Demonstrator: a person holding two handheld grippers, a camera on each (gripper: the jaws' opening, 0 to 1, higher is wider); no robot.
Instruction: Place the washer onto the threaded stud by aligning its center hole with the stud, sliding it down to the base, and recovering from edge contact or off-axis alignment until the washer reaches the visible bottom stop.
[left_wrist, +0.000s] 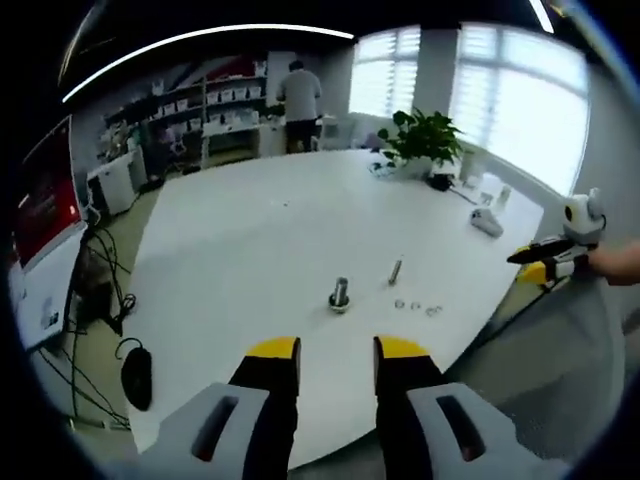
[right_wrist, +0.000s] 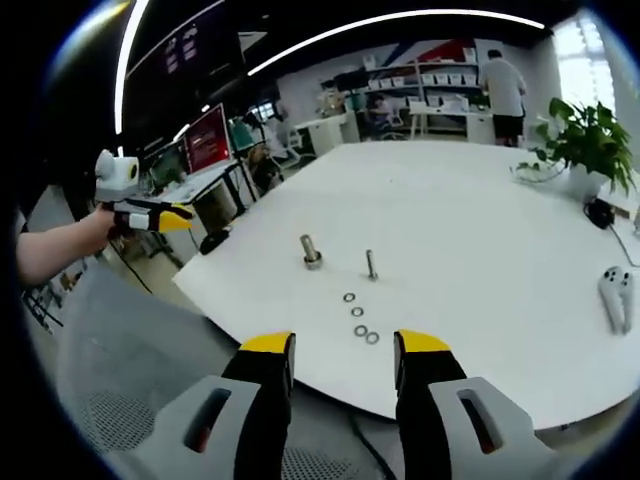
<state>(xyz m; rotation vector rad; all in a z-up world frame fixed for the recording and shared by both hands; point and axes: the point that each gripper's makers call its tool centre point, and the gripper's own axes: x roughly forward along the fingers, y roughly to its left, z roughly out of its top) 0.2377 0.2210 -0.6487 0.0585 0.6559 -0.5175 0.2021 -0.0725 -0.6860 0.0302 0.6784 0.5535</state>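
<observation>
In the left gripper view, my left gripper (left_wrist: 337, 352) rises nearest the lens, its yellow-tipped jaws spread with a bare gap between them, hovering over the near edge of the white table (left_wrist: 240, 230). Just beyond the jaws a bolt (left_wrist: 340, 295) stands upright on the tabletop; to its right stands the thinner threaded stud (left_wrist: 395, 270), and near that stud's foot lie the washers (left_wrist: 416, 306), flat on the surface, apart from both uprights. At the right border my right gripper (left_wrist: 545, 262) comes in, held off the table edge; whether its jaws are parted I cannot tell from this side.

In the right gripper view, that gripper's jaws are likewise spread and hold nothing, poised short of the table rim. Ahead of them the washers run in a short line toward the stud, with the bolt to the stud's left. My left gripper shows at the left border, held by a hand (right_wrist: 100, 228) off the table.

Farther out: a potted plant (left_wrist: 425, 140), two white controllers (right_wrist: 618, 296) at the table's right, shelving (left_wrist: 200, 105) and a standing person (left_wrist: 298, 100).
</observation>
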